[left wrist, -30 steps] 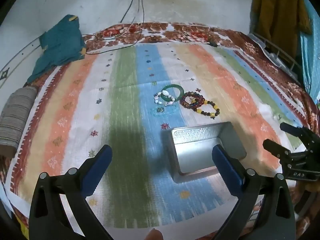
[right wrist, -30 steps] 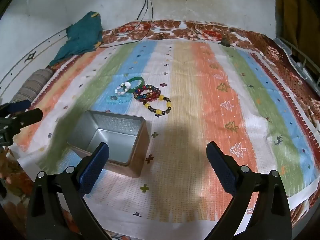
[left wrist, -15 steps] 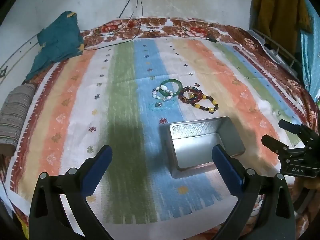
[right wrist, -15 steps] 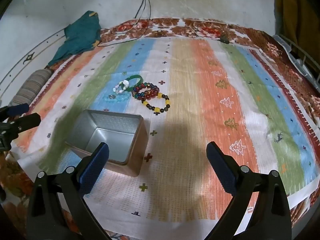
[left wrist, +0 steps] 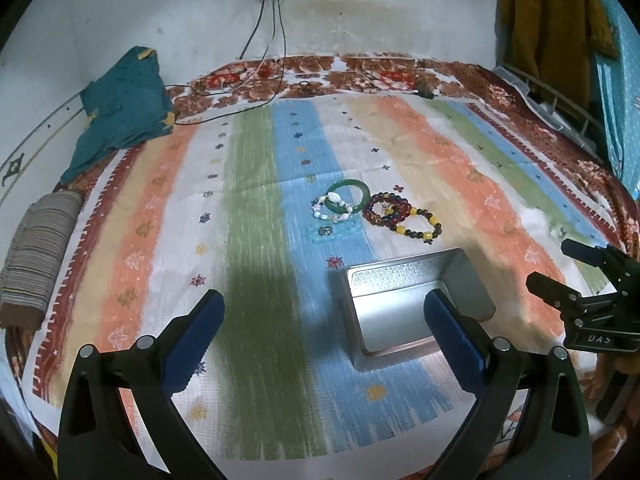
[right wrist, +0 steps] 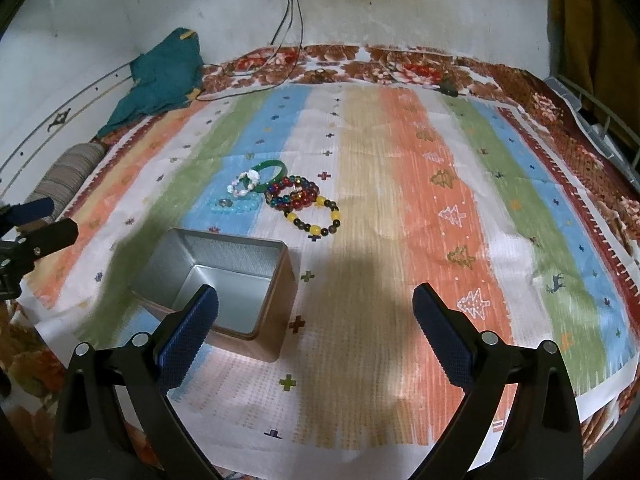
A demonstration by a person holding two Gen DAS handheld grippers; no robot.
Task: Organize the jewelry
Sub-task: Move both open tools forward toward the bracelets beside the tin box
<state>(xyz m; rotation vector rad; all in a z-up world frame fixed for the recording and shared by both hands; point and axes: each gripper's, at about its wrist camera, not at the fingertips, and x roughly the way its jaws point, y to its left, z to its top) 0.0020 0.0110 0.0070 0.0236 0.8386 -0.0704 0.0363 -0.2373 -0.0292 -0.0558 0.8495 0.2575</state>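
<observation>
Several bracelets lie bunched on the striped cloth: a green bangle, a white bead bracelet, a light blue one, a dark red bead bracelet and a yellow-and-dark bead bracelet. An open, empty silver tin stands in front of them. My left gripper is open and empty, near the tin. My right gripper is open and empty, right of the tin; it also shows in the left wrist view.
A teal cloth lies at the far left by the wall. A striped rolled bolster sits at the left edge. Cables run from a wall socket onto the bed. A wire rack stands at the right.
Both grippers have drawn back and risen a little, so the bracelets and tin look smaller and farther. Nothing on the cloth has moved.
</observation>
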